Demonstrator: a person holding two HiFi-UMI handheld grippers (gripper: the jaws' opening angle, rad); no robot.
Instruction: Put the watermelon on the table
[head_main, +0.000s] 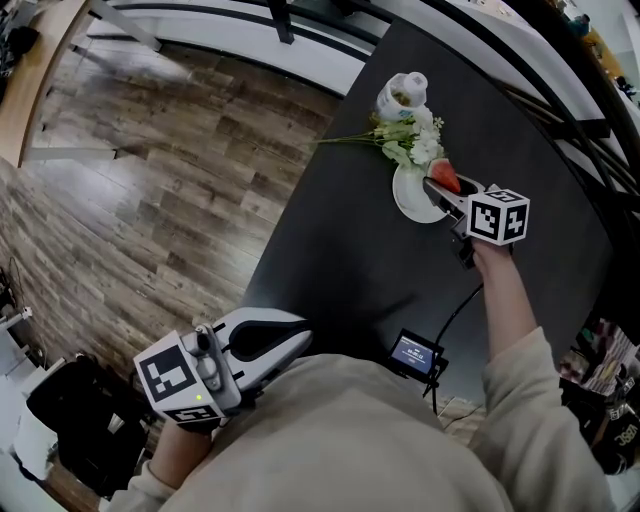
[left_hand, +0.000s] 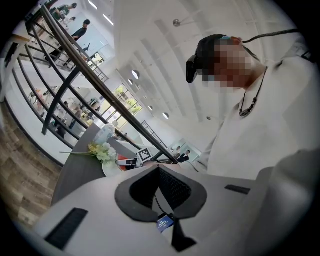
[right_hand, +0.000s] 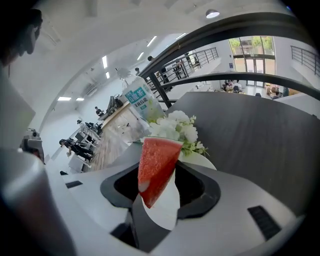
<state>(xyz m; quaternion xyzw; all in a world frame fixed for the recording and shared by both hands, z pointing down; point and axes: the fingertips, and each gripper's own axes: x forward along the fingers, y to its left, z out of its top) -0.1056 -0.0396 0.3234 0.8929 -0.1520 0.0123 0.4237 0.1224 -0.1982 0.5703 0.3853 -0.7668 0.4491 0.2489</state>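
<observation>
Over the white plate (head_main: 408, 198) at the far side of the dark desk (head_main: 340, 250), your right gripper (head_main: 441, 188) pinches a red wedge of watermelon (head_main: 446, 179) between its jaws. Whether the wedge touches the plate cannot be told. Just beyond the plate lie white flowers (head_main: 412, 135), with a plastic bottle (head_main: 402, 95) behind them. Your left gripper (head_main: 303, 335) is close to your body at the desk's near edge, well apart from the plate. Its jaws are pressed together with nothing between them. A small screen (head_main: 417, 353) with a cable sits on the desk near you.
</observation>
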